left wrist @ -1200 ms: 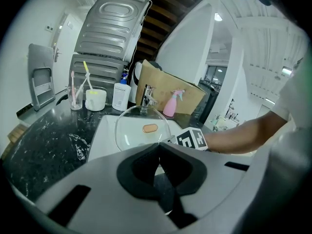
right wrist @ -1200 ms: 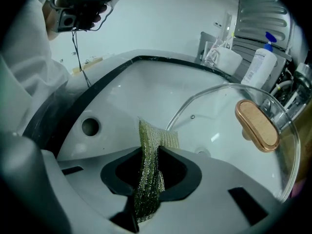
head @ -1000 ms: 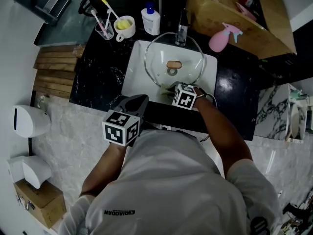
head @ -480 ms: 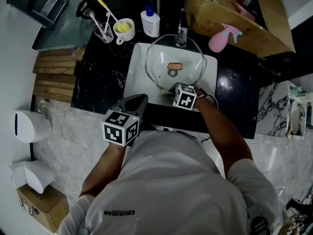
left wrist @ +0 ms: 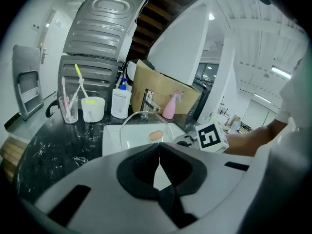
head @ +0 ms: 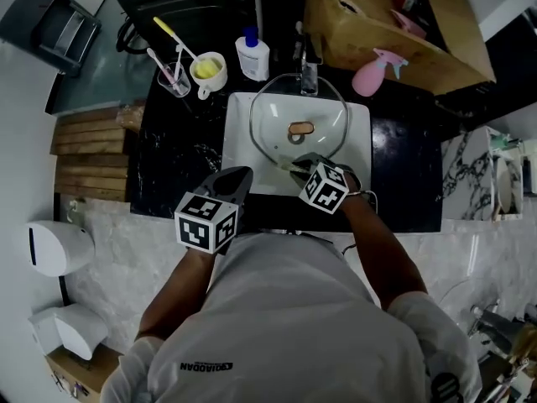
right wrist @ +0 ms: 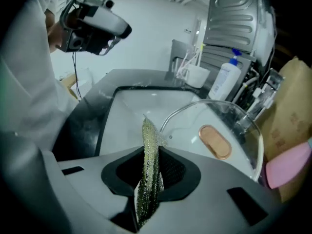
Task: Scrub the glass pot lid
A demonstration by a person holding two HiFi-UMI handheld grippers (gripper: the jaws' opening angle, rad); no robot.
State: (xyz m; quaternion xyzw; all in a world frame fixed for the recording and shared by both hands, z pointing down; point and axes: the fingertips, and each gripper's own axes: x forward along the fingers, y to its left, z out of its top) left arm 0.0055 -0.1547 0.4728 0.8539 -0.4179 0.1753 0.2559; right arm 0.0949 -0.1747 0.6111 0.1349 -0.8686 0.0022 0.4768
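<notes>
Nearest the person, at the front edge of the sink (head: 237, 154), the left gripper (head: 242, 175) is hovering over the dark worktop (head: 176, 141) with its jaws pressed together on nothing. Just beyond it, over the sink's front part, the right gripper (head: 295, 164) is pinching a thin green scouring pad (right wrist: 148, 150) edge-on between its jaws, with the pad's tip reaching toward the near rim of the glass pot lid (head: 277, 128). The lid is lying inside the sink, apparently propped at a tilt, its oval copper-coloured knob (head: 300, 128) facing up. The tap (head: 308, 74) is standing behind the sink. Handling, as judged: the lid is likely rigid, fairly heavy and breakable, and probably slick if wet, so it may be sliding or rocking under scrubbing pressure. The knob or the metal rim is offering the surest hold for the free left jaws. The pad, being soft and floppy, is likely bending unless pressed flat
</notes>
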